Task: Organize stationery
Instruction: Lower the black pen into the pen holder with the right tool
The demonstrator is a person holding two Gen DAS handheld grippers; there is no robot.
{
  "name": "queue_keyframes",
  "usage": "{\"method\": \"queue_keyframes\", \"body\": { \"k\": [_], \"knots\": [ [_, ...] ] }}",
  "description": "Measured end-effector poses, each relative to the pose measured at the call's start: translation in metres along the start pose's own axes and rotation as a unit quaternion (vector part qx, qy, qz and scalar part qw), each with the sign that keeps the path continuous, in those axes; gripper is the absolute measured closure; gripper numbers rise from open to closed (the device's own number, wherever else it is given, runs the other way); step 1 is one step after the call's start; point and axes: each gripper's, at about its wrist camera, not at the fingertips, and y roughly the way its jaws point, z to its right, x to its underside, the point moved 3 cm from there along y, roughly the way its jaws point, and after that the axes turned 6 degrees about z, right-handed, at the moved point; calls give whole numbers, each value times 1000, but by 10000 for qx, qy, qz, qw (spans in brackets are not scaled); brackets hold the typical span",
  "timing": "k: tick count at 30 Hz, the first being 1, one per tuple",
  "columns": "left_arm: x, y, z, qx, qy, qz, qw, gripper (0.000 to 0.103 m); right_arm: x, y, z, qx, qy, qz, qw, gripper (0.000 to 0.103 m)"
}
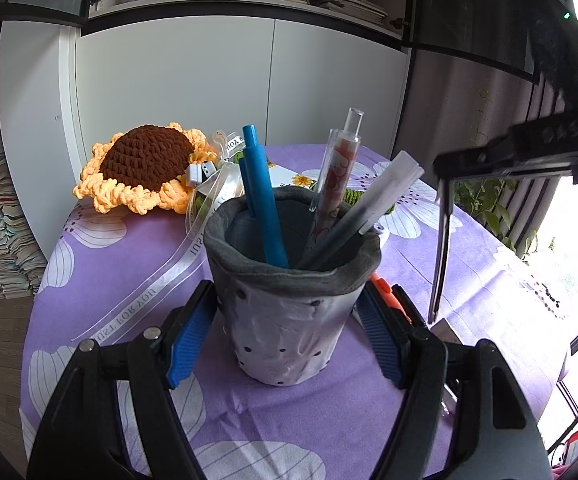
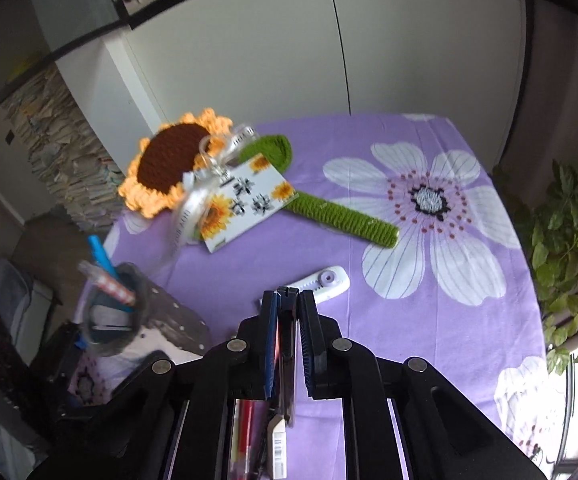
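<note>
Left wrist view is showing the left claw [image 1: 289, 320] gripping the pen holder [image 1: 293, 300], several pens already standing inside. The right claw [image 2: 287, 312] is pinching a dark pen [image 1: 441, 256]; a correction tape [image 2: 321, 282] is waiting on the tabletop [image 2: 369, 340].

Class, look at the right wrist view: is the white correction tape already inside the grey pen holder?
No: the white correction tape lies flat on the purple tablecloth, apart from the grey pen holder.

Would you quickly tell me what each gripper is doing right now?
Left gripper: closed around the grey pen holder.
Right gripper: shut on a dark pen, held up above the table.
</note>
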Motion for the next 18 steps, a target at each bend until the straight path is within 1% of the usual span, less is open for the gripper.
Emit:
{"method": "queue_keyframes", "body": {
  "k": [4,10,15,18],
  "knots": [
    [0,0,0,2,-3,-1,10000,32,-15,-46,-21,-234,-207,646,9974,91],
    [1,0,0,2,-2,-3,10000,32,-36,-85,-52,-550,-464,1312,9887,91],
    [1,0,0,3,-4,-3,10000,32,-49,-99,-77,-938,-630,1746,9781,91],
    [1,0,0,3,-3,-3,10000,32,-49,-89,-93,-1157,-747,1784,9743,91]
  ]
}}
